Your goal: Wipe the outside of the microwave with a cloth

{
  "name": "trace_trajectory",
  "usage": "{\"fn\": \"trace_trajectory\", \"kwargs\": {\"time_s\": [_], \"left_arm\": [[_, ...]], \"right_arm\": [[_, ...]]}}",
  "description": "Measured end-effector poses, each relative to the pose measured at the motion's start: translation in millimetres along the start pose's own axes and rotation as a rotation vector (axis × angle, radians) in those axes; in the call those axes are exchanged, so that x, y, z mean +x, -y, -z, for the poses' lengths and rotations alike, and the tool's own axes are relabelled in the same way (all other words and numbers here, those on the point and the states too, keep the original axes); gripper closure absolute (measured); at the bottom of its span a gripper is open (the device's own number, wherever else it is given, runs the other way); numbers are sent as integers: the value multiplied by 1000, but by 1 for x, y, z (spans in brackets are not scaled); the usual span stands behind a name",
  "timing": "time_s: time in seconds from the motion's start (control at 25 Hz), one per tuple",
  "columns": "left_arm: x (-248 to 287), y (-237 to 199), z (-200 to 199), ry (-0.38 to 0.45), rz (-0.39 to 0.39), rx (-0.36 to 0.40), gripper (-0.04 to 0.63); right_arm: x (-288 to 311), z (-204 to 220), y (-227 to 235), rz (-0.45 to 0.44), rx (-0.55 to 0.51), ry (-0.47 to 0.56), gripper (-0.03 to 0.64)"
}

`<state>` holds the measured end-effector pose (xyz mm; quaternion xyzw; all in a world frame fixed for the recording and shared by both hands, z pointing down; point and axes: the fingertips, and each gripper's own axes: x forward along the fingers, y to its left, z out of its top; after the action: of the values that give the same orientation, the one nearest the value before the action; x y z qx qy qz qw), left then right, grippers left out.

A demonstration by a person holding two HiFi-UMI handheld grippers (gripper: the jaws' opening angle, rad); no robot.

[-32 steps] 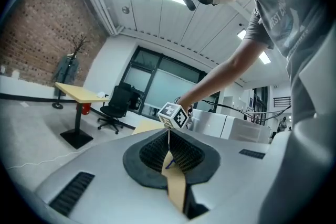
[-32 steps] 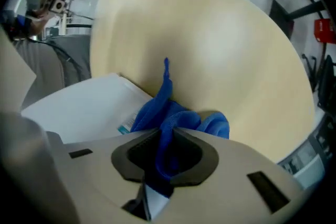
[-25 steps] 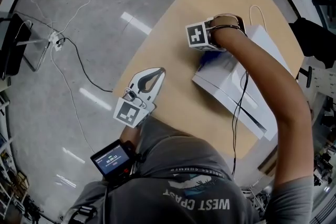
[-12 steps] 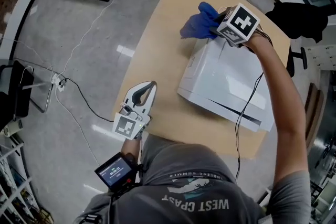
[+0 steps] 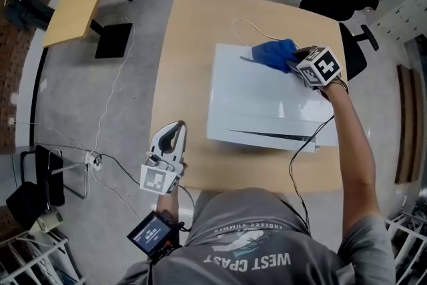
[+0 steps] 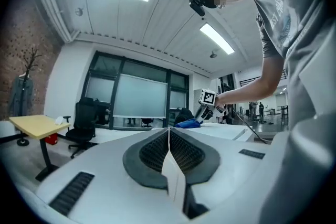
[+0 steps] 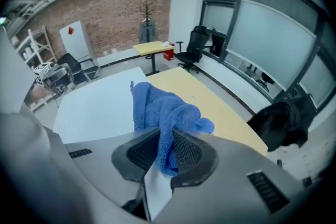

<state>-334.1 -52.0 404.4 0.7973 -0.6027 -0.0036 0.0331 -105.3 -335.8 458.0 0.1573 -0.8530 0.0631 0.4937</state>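
Idly, the left gripper [image 5: 175,127] hangs well apart from the microwave [image 5: 257,103], its fingers pressed together on nothing, probably just out of the way. The right gripper's [image 5: 294,63] fingers pinch the blue cloth [image 5: 272,53], which bunches just beyond them over the microwave's top far edge, seemingly set for a wiping stroke.

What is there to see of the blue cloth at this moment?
The blue cloth is a soft, nubbly, towel-like fabric, bunched and crumpled. One fold is pinched between the jaws of the right gripper, the rest bulging out ahead. It sits over the far top edge of the white microwave; whether it presses on it is unclear.
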Motion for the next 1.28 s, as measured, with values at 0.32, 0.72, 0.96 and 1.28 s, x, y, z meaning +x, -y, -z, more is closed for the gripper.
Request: {"fn": "trace_trajectory", "kwargs": {"time_s": [0.32,0.72,0.96,1.28], "left_arm": [[39,79,-31,-9,105,90,572],[72,190,-60,-4,178,152,572],[85,240,-62,2,189,170,572],[105,318,-88,21,203,155,572]], "right_arm": [[-89,138,27,118,201,105,540],[-143,206,-5,52,350,337,538],[-179,214,-24,-111,464,700,458],[-276,244,-28,-3,434,939,408]]}}
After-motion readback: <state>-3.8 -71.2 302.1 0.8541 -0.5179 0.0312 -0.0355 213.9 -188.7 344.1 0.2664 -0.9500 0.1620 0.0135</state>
